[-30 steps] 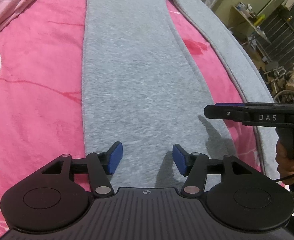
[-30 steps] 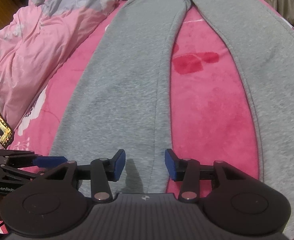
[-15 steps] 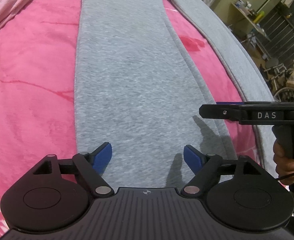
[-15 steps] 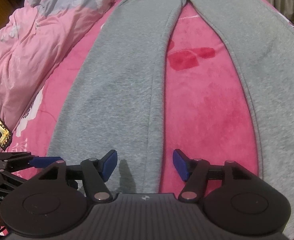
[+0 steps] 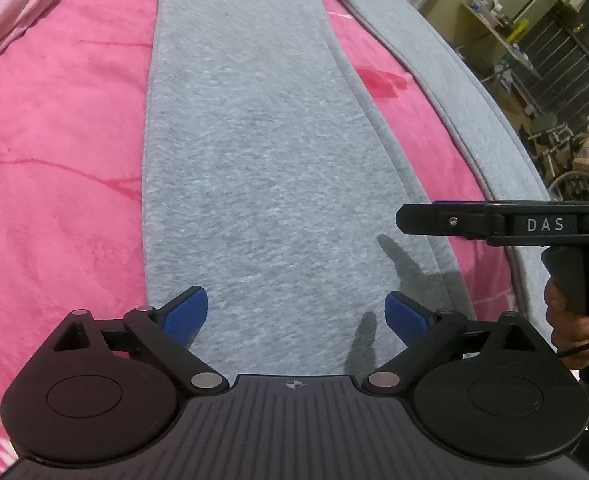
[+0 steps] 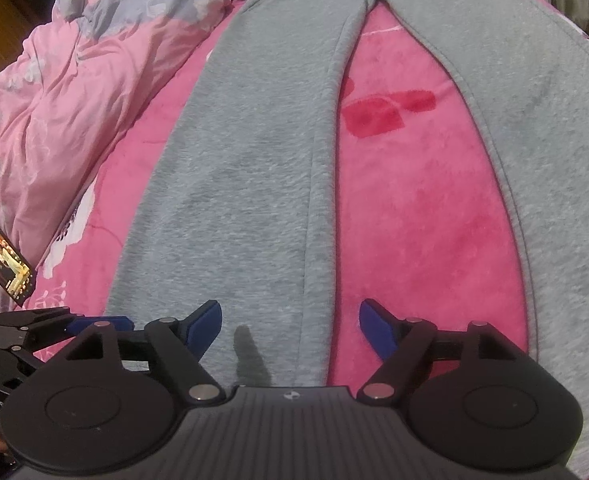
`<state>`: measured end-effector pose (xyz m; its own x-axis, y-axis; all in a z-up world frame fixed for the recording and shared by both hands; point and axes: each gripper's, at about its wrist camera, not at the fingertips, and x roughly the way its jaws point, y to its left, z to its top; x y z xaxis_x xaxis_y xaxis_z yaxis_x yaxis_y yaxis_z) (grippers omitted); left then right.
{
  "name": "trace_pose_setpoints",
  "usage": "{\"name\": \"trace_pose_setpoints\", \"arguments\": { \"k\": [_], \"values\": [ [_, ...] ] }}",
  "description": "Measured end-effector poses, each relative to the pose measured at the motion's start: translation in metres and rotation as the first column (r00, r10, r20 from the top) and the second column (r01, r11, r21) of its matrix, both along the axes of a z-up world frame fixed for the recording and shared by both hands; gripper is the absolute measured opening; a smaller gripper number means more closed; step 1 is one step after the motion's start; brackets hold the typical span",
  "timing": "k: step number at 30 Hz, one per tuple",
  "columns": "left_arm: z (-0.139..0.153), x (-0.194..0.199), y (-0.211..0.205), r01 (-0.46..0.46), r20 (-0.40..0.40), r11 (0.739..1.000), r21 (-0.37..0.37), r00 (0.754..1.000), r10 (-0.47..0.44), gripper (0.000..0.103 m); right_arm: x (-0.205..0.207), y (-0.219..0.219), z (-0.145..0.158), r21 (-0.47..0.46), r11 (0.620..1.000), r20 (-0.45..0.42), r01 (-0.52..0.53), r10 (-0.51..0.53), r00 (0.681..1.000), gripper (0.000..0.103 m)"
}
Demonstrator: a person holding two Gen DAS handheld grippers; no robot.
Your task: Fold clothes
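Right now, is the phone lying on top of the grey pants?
No, the phone lies on the pink quilt, apart from the grey pants.

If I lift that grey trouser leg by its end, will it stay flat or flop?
Probably flop: the grey trousers lie limp and flat on the pink blanket, following its curve. The fleecy cloth looks thick, so likely some weight and sag. Fuzzy on plush, it would likely drag, not slide. Both the left gripper and right gripper are opening, holding nothing.

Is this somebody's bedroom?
Probably a bedroom: grey trousers lie flat on a bed's pink blanket, with a rumpled pink duvet beside them. Cluttered shelves stand past the bed.
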<state>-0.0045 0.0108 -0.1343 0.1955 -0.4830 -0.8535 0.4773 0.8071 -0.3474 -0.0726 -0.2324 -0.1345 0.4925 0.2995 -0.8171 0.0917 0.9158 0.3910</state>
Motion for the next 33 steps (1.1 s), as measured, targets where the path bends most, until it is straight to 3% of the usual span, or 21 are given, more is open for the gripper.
{"name": "trace_pose_setpoints", "arguments": {
  "k": [14,17,22,27,33],
  "values": [
    [0.022,0.009,0.010,-0.111,0.022,0.994,-0.008,0.994,0.111,0.100,-0.003,-0.005,0.014,-0.007,0.999,0.055,0.052,-0.051,0.997,0.090],
    [0.024,0.013,0.008,-0.137,0.050,0.990,0.037,0.990,0.135,0.100,-0.003,-0.006,0.022,-0.031,0.998,0.081,0.062,-0.059,0.995,0.090],
    [0.019,0.014,0.000,-0.151,0.104,0.973,0.175,0.985,0.134,0.100,0.000,0.008,0.030,-0.161,0.986,0.110,0.042,-0.025,0.994,0.090],
    [0.012,0.013,-0.006,-0.144,0.119,0.960,0.241,0.986,0.118,0.100,-0.003,0.031,0.035,-0.275,0.961,0.145,-0.031,0.073,0.987,0.083],
    [0.009,0.014,-0.005,-0.159,0.121,0.948,0.276,0.984,0.130,0.100,-0.006,0.054,0.035,-0.313,0.940,0.153,-0.137,0.192,0.969,0.060]
  ]
}}
